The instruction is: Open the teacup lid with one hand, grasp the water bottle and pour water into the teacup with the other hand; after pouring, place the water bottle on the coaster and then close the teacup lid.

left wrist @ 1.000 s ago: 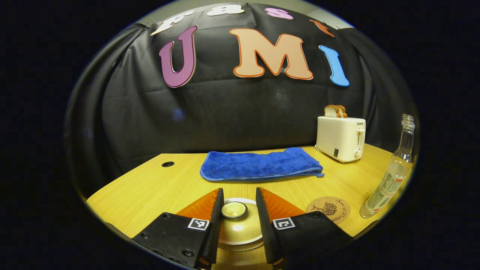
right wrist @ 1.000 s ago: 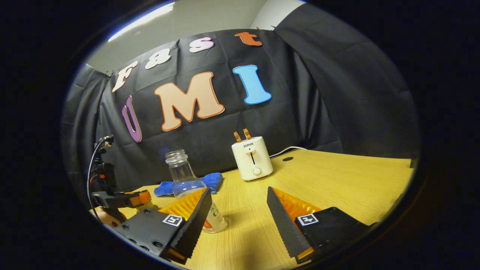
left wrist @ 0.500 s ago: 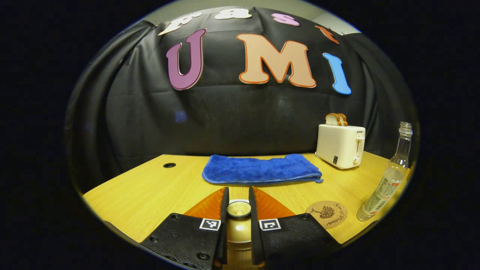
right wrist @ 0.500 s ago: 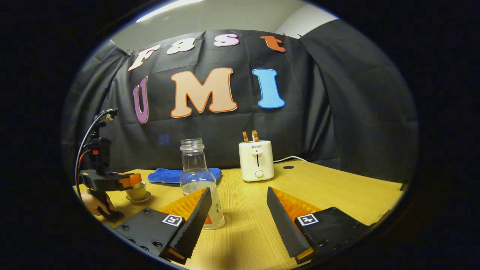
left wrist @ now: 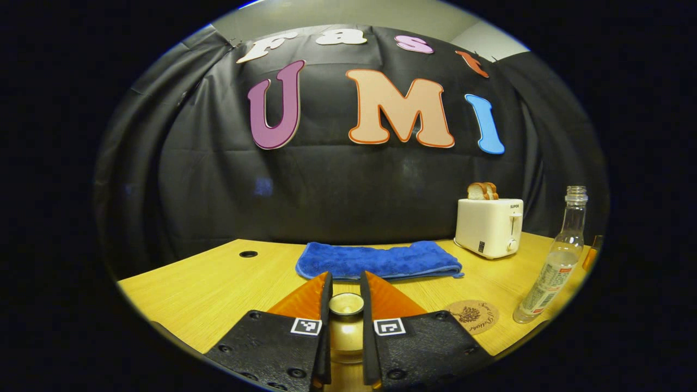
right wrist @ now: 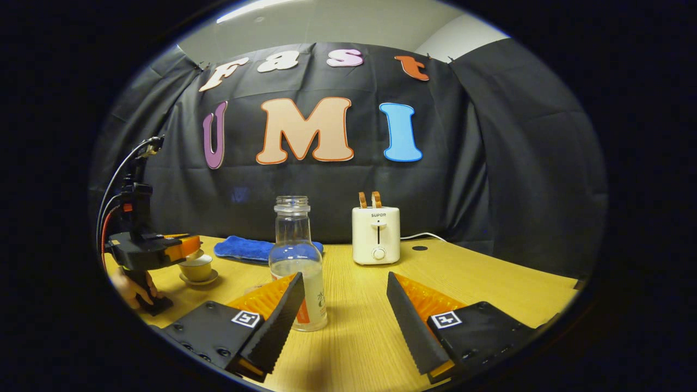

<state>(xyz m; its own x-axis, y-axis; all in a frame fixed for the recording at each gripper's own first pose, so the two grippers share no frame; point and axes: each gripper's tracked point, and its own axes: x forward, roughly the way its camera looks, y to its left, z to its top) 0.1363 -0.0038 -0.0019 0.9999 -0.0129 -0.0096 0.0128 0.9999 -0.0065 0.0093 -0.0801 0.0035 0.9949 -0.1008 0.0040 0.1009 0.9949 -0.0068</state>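
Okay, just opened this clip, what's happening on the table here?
A person is working with a claw in each hand. The left claw is shut on the knob of the teacup lid; in the right gripper view the lid looks slightly raised off the teacup. The right claw is open, with the uncapped water bottle standing just ahead, ungrasped. The coaster is bare.

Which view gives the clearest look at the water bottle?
The right gripper view: the water bottle stands upright and close, open neck and water level plain, its lower part partly behind one finger of the open right gripper. The left gripper view shows it whole but small and bent at the image's edge, beside the coaster.
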